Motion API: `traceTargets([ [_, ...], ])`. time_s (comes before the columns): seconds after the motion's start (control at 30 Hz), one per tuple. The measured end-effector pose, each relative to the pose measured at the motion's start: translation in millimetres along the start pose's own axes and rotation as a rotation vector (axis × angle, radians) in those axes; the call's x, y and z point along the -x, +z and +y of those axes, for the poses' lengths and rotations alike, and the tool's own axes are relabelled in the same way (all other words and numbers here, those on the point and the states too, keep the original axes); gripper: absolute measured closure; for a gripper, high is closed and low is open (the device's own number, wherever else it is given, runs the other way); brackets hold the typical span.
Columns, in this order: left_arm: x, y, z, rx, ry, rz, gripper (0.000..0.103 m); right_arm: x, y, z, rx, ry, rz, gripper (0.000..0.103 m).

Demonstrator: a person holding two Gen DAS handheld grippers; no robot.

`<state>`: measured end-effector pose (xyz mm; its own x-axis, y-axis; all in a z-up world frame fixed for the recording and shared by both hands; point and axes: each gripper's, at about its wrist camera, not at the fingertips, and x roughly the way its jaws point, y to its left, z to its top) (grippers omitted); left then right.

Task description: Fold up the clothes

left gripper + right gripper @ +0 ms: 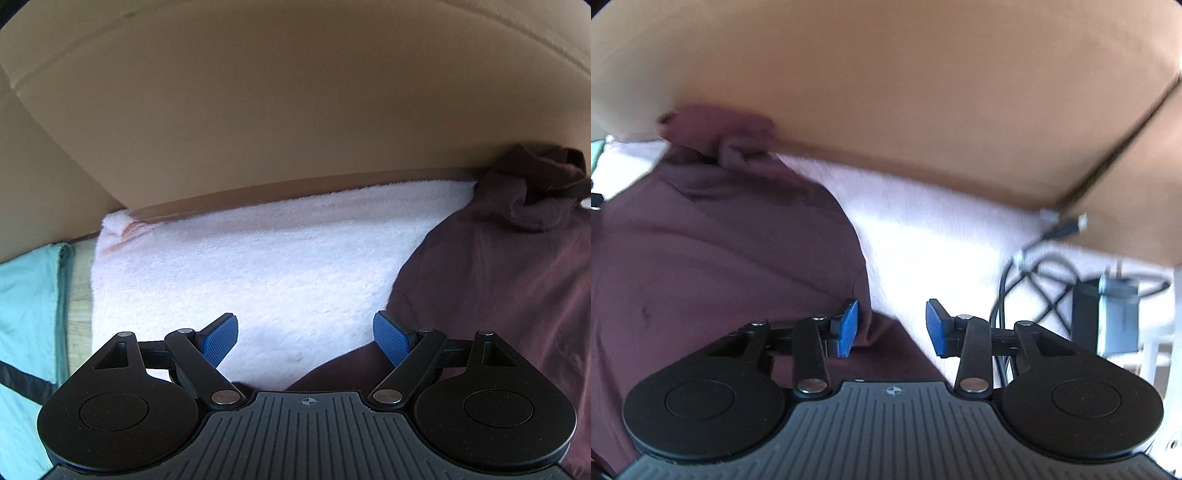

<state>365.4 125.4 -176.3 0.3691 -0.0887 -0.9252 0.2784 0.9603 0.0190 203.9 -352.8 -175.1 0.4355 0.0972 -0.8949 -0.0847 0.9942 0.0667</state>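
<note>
Fluffy terry towel (258, 266), smooth maroon cloth garment (498, 277), matt cardboard (295, 92).

Bright daylight glares off the pale towel (258, 258), the right wrist view is motion-blurred, and fisheye bends the edges.

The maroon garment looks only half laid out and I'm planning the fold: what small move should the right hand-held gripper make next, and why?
Probably lower the right hand-held gripper and close on the maroon garment at its near edge. Its jaws stand apart with nothing pinched, that edge runs just below them over the white towel, and the left hand-held gripper is open too.
</note>
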Motion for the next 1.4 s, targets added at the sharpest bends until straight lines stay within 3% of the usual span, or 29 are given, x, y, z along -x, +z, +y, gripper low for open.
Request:
traceTargets([
  [0.13, -6, 21, -16, -0.002, -0.028, -0.019, 0.015, 8, 17, 13, 0.023, 0.042, -0.099, 0.059],
  [0.4, -10, 53, -76, -0.093, -0.151, -0.072, 0.015, -11, 41, 65, 0.132, 0.135, -0.133, 0.059],
  [0.5, -14, 58, -107, -0.213, -0.147, -0.078, 0.015, -17, 43, 85, 0.237, 0.096, -0.149, 0.045],
  [0.63, -25, 63, -139, -0.320, -0.098, -0.090, 0.015, -30, 46, 98, 0.342, 0.047, -0.145, 0.042],
  [0.8, -28, 63, -158, -0.356, -0.174, -0.060, 0.015, -41, 50, 101, 0.376, 0.091, -0.097, 0.027],
  [0.9, -22, 58, -160, -0.336, -0.228, -0.067, 0.015, -46, 48, 105, 0.415, 0.083, -0.083, 0.027],
  [1.03, -29, 58, -162, -0.315, -0.217, -0.062, 0.013, -48, 43, 112, 0.479, 0.009, -0.098, 0.094],
  [1.2, -45, 67, -161, -0.244, -0.143, -0.087, 0.009, -40, 44, 119, 0.514, -0.104, -0.217, 0.095],
  [1.4, -56, 73, -164, -0.241, -0.070, -0.137, 0.000, -45, 39, 112, 0.468, -0.144, -0.252, 0.093],
])
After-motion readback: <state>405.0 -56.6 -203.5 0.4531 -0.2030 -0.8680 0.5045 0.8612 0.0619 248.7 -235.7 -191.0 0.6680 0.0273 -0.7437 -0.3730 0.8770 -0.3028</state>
